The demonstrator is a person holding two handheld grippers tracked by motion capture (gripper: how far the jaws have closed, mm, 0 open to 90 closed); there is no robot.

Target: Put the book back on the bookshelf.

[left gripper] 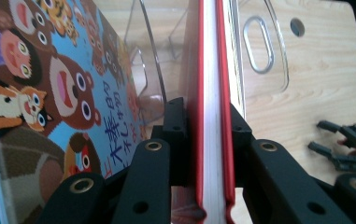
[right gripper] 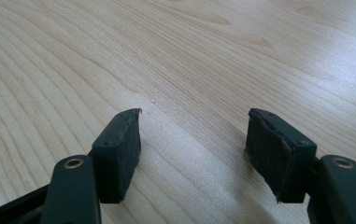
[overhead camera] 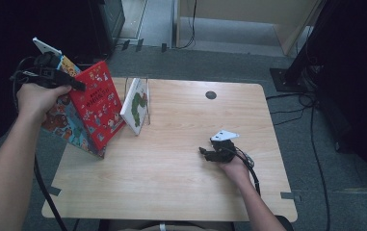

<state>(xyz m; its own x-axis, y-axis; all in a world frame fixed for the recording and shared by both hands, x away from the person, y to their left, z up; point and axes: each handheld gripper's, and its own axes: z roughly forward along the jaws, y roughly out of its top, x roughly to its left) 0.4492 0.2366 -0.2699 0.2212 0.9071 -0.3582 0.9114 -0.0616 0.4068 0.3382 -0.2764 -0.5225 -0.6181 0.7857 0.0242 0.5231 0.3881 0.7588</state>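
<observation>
Left gripper [left gripper: 208,126]: pads clamped on both covers of the red book [overhead camera: 96,107], held tilted over the table's [overhead camera: 181,187] left edge, just left of the clear rack [overhead camera: 142,103]. Right gripper [right gripper: 193,144]: jaws apart, nothing between, resting on table well right of rack.

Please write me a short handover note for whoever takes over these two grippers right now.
Left gripper: shut on the red book, pads on both covers near its edge; the book is upright at the table's left edge.
Right gripper: open, holding nothing, resting low over bare wood at the right of the table.
Things: a blue animal picture book leans just behind the red one; a white book stands in the clear rack.
Done: red book gripped.
Left: probably seat the red book in the rack, then the blue one; keep the rack from tipping.
</observation>
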